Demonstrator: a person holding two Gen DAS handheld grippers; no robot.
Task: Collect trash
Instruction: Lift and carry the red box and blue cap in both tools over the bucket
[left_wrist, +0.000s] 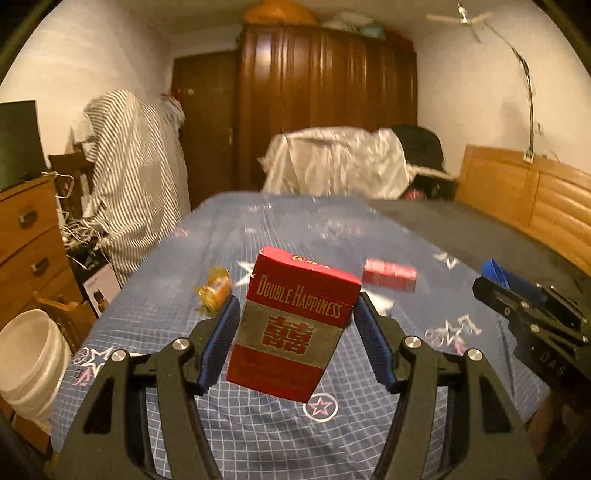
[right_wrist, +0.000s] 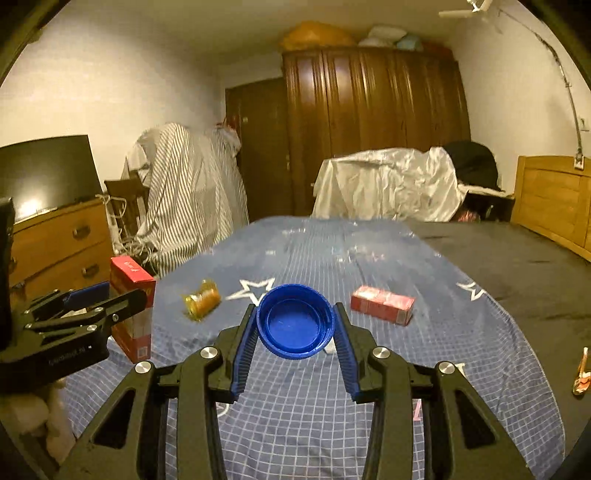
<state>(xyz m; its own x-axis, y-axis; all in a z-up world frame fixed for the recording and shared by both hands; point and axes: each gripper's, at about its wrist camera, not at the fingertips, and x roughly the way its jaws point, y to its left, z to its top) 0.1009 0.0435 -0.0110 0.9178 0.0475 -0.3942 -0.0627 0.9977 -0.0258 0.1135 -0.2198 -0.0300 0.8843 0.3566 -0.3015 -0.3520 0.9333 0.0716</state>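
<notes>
Your left gripper (left_wrist: 293, 325) is clamped on a stiff red cardboard cigarette pack (left_wrist: 293, 325) with a grey band and gold lettering, held tilted above the bed; its ribbed blue pads (left_wrist: 221, 336) press both narrow sides. Your right gripper (right_wrist: 295, 323) grips a round blue plastic bottle cap (right_wrist: 295, 321), hollow side facing the camera, ridged rim squeezed between the pads.

On the soft blue checked sheet (right_wrist: 295, 424) with star prints lie a crinkled yellow wrapper (right_wrist: 201, 302), left of centre, and a second red carton (right_wrist: 382, 304) on its side, right of centre.

Only the left view shows the smooth white plastic bucket (left_wrist: 31, 362) at the lower left edge. Only the right view shows a small scrap (right_wrist: 581, 376) at the far right edge; what it is, you cannot tell.
</notes>
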